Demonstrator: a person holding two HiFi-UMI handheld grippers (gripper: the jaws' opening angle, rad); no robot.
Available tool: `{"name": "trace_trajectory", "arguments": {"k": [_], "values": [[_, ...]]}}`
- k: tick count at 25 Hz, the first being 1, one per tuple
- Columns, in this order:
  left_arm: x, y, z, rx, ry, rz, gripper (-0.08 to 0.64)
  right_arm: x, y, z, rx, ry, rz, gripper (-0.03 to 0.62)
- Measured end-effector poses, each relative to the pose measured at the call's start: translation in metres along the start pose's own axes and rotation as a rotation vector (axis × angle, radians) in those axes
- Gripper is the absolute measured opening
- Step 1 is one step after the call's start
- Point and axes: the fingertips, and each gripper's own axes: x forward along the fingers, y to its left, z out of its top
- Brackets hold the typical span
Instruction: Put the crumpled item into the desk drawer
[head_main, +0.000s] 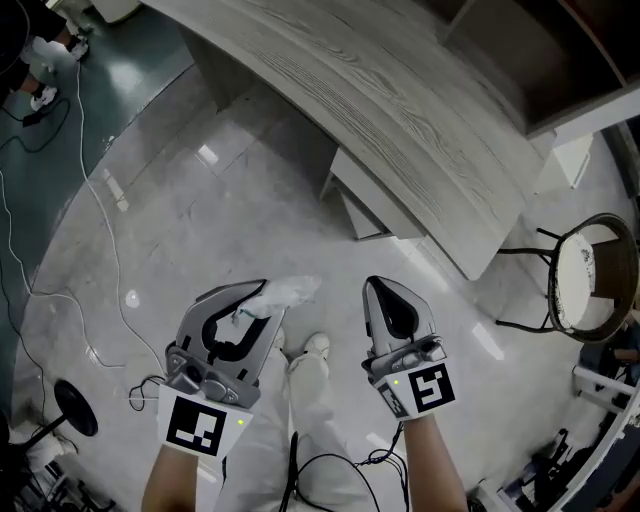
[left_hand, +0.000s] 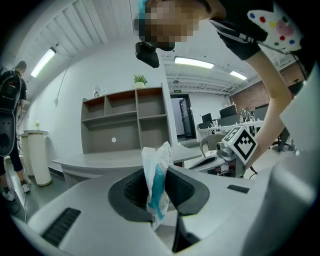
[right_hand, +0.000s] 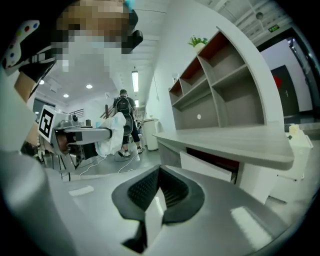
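The crumpled item, a wad of white wrapper with teal inside, sticks out from the tip of my left gripper, which is shut on it. In the left gripper view the wad stands upright, pinched between the dark pads. My right gripper hangs beside it to the right, jaws shut with nothing in them. The grey wooden desk lies ahead. Its white-fronted drawer shows under the top, pulled out a little. Both grippers are over the floor, short of the desk.
A round metal-framed chair stands at the right end of the desk. White cables run over the glossy floor at left. An open shelf unit rises behind the desk. A person stands far off.
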Motion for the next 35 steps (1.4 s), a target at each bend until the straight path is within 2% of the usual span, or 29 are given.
{"name": "trace_trajectory", "arguments": {"k": [12, 22, 26, 35], "values": [[0.026, 0.014, -0.032, -0.016, 0.018, 0.012, 0.069, 0.054, -0.066, -0.071, 0.422, -0.118, -0.109, 0.011], [0.042, 0.025, -0.048, -0.02, 0.04, 0.014, 0.069, 0.087, -0.108, -0.122, 0.662, -0.154, -0.145, 0.199], [0.049, 0.027, -0.053, -0.016, 0.044, 0.01, 0.069, 0.094, -0.123, -0.13, 0.71, -0.196, -0.141, 0.221], [0.066, 0.027, -0.06, -0.013, 0.051, 0.008, 0.069, 0.098, -0.147, -0.122, 0.714, -0.29, -0.117, 0.221]]}}
